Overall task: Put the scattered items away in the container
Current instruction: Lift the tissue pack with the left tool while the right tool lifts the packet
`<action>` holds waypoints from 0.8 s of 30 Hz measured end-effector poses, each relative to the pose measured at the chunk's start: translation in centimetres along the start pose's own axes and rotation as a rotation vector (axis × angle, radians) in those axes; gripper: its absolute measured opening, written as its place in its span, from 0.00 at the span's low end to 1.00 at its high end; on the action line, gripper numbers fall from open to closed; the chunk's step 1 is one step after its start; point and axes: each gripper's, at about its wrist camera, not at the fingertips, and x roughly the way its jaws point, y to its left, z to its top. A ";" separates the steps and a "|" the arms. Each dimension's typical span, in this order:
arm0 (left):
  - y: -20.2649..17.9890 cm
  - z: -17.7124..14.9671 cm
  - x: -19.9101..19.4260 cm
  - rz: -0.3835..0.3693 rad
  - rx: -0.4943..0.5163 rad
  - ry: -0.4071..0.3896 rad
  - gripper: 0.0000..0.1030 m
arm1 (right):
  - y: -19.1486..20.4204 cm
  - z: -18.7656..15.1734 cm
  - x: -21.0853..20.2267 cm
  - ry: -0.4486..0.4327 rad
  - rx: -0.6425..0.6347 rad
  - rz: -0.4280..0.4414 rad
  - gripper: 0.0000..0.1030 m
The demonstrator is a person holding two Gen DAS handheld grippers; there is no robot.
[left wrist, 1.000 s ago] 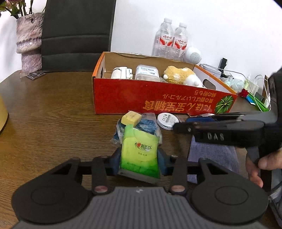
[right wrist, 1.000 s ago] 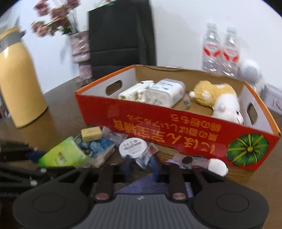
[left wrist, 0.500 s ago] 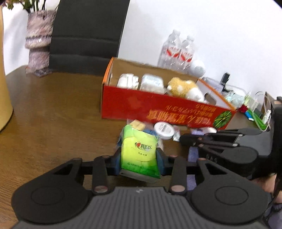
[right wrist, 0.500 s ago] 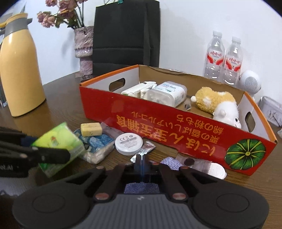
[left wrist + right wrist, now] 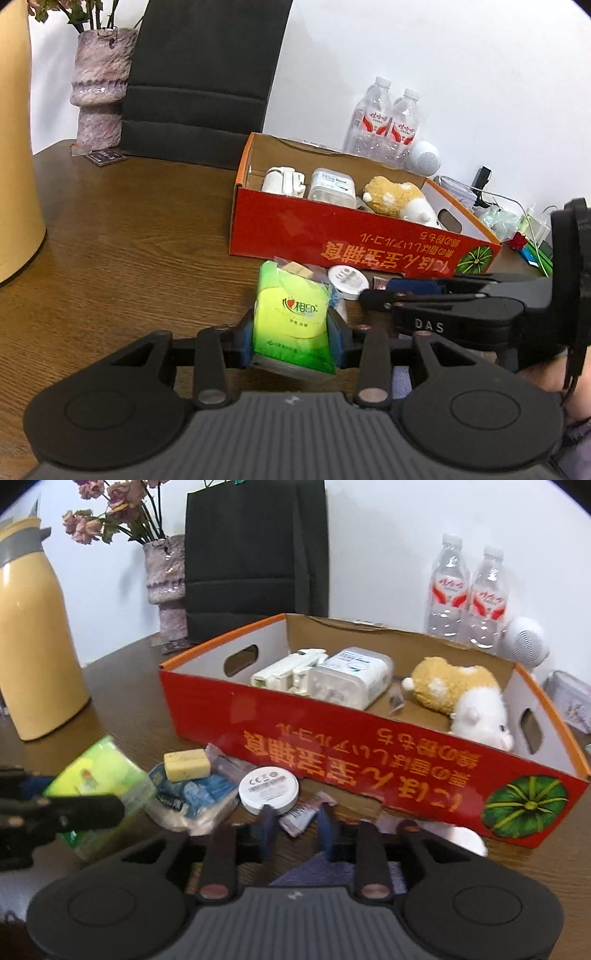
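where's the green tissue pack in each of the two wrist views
Left wrist view: the green plastic tissue pack sits low at centre, clamped between the left gripper's blue fingers.
Right wrist view: the same pack is at the lower left edge, partly behind a black gripper finger.
Shared landmark: the red cardboard box with orange upside-down lettering lies behind the pack in both views.
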 end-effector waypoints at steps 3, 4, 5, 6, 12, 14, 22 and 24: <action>-0.2 -0.1 0.0 0.000 0.007 0.004 0.38 | 0.1 -0.2 0.1 -0.010 -0.020 -0.031 0.09; -0.2 -0.1 0.0 -0.002 0.008 0.004 0.38 | 0.0 -0.2 0.0 -0.011 -0.021 -0.039 0.09; -0.3 -0.1 0.0 -0.003 0.010 0.005 0.38 | -0.3 -0.3 -0.1 -0.007 -0.010 -0.027 0.09; -0.3 -0.2 0.0 -0.002 0.012 0.008 0.38 | -0.6 -0.3 -0.2 0.000 0.002 -0.018 0.05; -0.7 -0.1 -0.5 0.028 0.023 -0.027 0.38 | -1.7 -1.8 -2.4 -0.009 0.019 -0.025 0.00; -1.1 0.0 -1.2 0.038 0.034 -0.063 0.37 | -1.9 -2.1 -3.6 -0.053 0.025 -0.028 0.00; -2.0 -0.5 -4.0 0.036 0.002 -0.142 0.38 | -2.6 -0.8 -3.9 0.011 0.132 0.032 0.14; -2.1 -0.7 -4.0 0.042 0.009 -0.141 0.38 | -2.3 -1.0 -2.4 0.051 0.148 0.029 0.14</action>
